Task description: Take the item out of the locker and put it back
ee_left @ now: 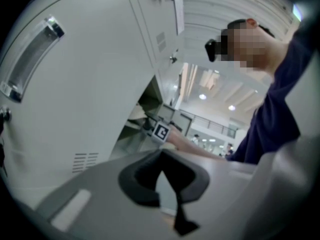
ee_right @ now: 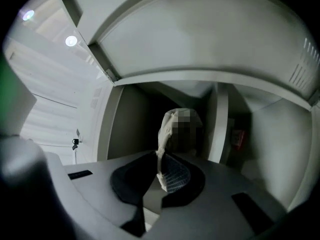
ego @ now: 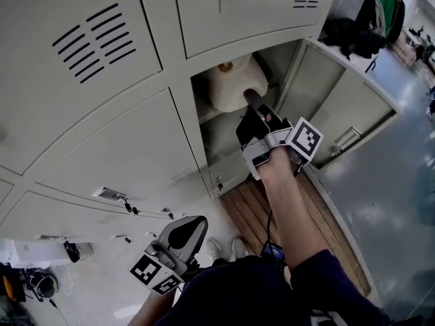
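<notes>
A cream cloth item [ego: 231,83] sits on the upper shelf of the open locker compartment [ego: 204,124]. My right gripper [ego: 250,100] reaches into that compartment, its tips at the item's lower edge. In the right gripper view the item [ee_right: 172,126] hangs just ahead, and a thin cream strip of it runs down between the jaws of the right gripper [ee_right: 160,173], which is shut on it. My left gripper [ego: 187,233] hangs low by the floor, away from the locker. Its jaws meet with nothing between them in the left gripper view [ee_left: 162,176].
The open locker door [ego: 343,111] swings out to the right, with dark clothing [ego: 353,36] piled above it. Closed locker doors [ego: 102,148] fill the left. A wooden slatted board [ego: 299,212] lies below the locker, and white shoes [ego: 224,250] stand beside it.
</notes>
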Tool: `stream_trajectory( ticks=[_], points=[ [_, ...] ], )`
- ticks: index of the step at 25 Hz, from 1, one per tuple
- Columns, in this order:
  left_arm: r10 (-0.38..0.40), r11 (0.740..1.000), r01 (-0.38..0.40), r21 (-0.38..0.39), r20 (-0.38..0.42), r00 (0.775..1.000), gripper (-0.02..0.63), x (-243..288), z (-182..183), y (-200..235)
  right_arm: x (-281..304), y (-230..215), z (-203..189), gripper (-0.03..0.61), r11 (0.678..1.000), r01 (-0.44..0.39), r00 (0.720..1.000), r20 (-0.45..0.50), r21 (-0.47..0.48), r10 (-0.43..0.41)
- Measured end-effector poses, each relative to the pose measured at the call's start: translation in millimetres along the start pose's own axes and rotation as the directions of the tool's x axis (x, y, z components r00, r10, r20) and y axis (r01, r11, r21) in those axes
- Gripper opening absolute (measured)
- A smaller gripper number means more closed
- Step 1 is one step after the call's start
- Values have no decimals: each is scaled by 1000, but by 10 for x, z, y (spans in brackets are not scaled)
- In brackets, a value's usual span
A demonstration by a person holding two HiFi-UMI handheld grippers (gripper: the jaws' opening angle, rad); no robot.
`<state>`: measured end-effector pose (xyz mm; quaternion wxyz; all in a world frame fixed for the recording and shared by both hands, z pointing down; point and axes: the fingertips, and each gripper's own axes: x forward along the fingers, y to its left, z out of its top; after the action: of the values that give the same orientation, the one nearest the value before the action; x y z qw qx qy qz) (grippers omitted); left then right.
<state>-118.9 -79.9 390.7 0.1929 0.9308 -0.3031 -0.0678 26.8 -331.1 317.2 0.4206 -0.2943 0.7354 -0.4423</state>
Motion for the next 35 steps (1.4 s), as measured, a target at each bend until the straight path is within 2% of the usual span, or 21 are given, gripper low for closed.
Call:
stream_trajectory(
  ticks=[9, 18, 27, 35],
  points=[
    [-19, 1000, 19, 12, -15, 1000, 3, 90, -68, -194, -516, 298, 20, 20, 996, -69, 997, -23, 53, 71],
    [-32, 999, 33, 27, -42, 999, 3, 244, -163, -402, -1085, 643, 17, 20, 989, -138, 986, -84, 45, 141],
    [-29, 998, 32, 54, -42, 999, 3, 394, -186, -619, -1782, 803, 68, 20, 984, -162, 980, -102, 79, 170],
    [-27, 997, 29, 74, -38, 999, 3, 525, -216, -839, -2280, 822, 138, 20, 982, -152, 981, -103, 115, 164]
  ],
)
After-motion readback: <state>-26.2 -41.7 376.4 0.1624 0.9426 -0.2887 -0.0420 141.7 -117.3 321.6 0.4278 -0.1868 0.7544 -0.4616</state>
